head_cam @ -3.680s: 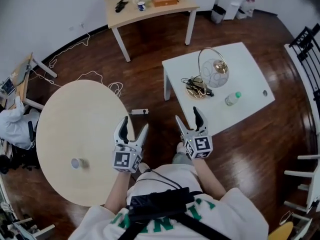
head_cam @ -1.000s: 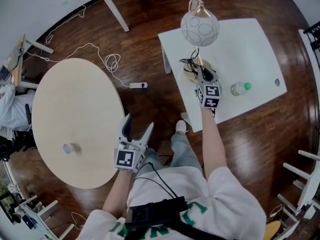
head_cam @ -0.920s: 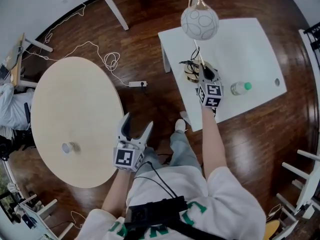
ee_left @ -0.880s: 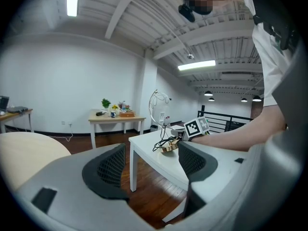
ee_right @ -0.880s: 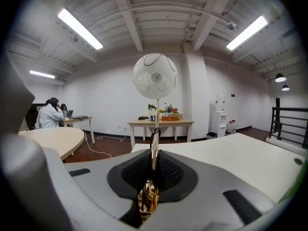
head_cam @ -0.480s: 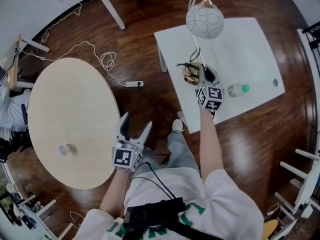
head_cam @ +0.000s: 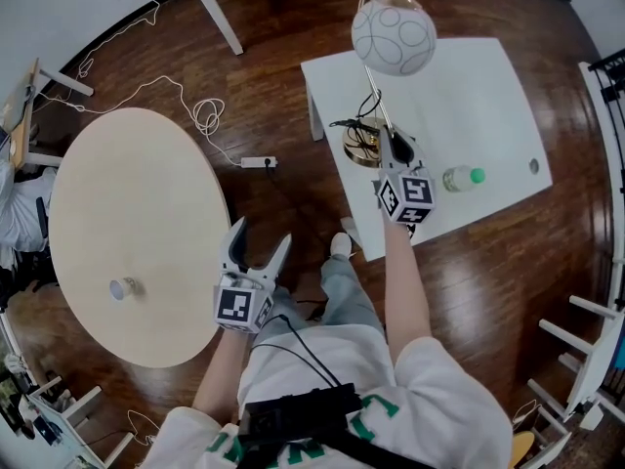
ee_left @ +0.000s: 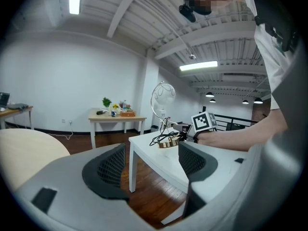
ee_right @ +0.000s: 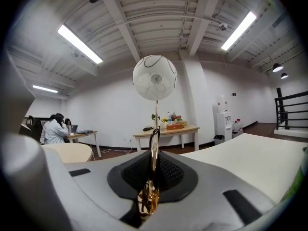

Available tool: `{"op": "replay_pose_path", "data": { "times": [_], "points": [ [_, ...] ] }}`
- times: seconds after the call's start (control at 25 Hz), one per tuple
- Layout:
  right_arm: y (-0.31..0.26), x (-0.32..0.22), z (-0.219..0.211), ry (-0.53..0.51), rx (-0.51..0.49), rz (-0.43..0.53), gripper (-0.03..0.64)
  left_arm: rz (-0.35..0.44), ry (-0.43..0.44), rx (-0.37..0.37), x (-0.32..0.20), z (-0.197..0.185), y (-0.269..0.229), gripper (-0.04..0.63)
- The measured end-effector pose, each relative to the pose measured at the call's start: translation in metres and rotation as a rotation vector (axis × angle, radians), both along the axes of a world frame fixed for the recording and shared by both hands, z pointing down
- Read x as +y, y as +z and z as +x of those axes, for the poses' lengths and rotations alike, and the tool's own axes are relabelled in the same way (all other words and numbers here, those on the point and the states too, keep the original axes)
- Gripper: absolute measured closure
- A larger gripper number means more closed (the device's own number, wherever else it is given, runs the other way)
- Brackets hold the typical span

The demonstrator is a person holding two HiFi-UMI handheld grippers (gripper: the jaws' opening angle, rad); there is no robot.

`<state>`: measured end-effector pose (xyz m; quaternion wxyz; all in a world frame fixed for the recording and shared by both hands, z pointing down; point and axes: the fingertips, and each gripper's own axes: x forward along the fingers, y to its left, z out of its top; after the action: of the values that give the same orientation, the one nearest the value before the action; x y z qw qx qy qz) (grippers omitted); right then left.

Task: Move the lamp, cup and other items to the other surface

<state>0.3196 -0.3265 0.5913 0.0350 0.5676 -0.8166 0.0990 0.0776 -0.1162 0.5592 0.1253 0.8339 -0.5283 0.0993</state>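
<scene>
head view looks steeply down from overhead. left gripper view faces, level and from afar, the white square tabletop (ee_left: 149, 153) and brass-stemmed white globe lamp (ee_left: 162, 97); right gripper view looks up it, close.

no word or number can be read anywhere. the white shirt (head_cam: 430, 379) bears green letters (head_cam: 223, 445) across the chest — the black harness (head_cam: 293, 420) covers most of them, and what shows cannot be made out. the cube (head_cam: 241, 308) on the left gripper (head_cam: 260, 234) and the cube (head_cam: 407, 195) on the right gripper (head_cam: 390, 149) carry black-and-white square markers, not letters.
</scene>
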Motion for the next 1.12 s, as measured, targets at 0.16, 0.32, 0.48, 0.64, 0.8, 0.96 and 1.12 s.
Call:
{"op": "replay_pose_path", "data": {
  "times": [0.16, 0.32, 0.48, 0.64, 0.8, 0.96, 1.12],
  "points": [
    [-0.025, 0.013, -0.034, -0.054, -0.053, 0.023, 0.578, 0.055, -0.049, 0.002, 0.002, -0.024, -0.017, 0.261],
    [-0.046, 0.046, -0.084, -0.116, -0.089, 0.014, 0.578, 0.091, -0.124, 0.012, 0.017, -0.067, -0.045, 0.261],
    [-0.069, 0.061, -0.147, -0.224, -0.117, 0.053, 0.578, 0.140, -0.245, 0.022, 0.036, -0.117, -0.062, 0.261],
    [-0.080, 0.082, -0.212, -0.312, -0.162, 0.054, 0.578, 0.141, -0.340, 0.035, 0.066, -0.164, -0.060, 0.261],
    [-0.086, 0.098, -0.284, -0.423, -0.155, 0.069, 0.578, 0.141, -0.448, 0.037, 0.098, -0.207, -0.058, 0.261],
    [-0.084, 0.117, -0.360, -0.531, -0.153, 0.070, 0.578, 0.130, -0.523, 0.030, 0.129, -0.251, -0.052, 0.261],
    [-0.076, 0.136, -0.439, -0.636, -0.174, 0.036, 0.578, 0.122, -0.604, 0.012, 0.156, -0.295, -0.054, 0.261]
  ]
}}
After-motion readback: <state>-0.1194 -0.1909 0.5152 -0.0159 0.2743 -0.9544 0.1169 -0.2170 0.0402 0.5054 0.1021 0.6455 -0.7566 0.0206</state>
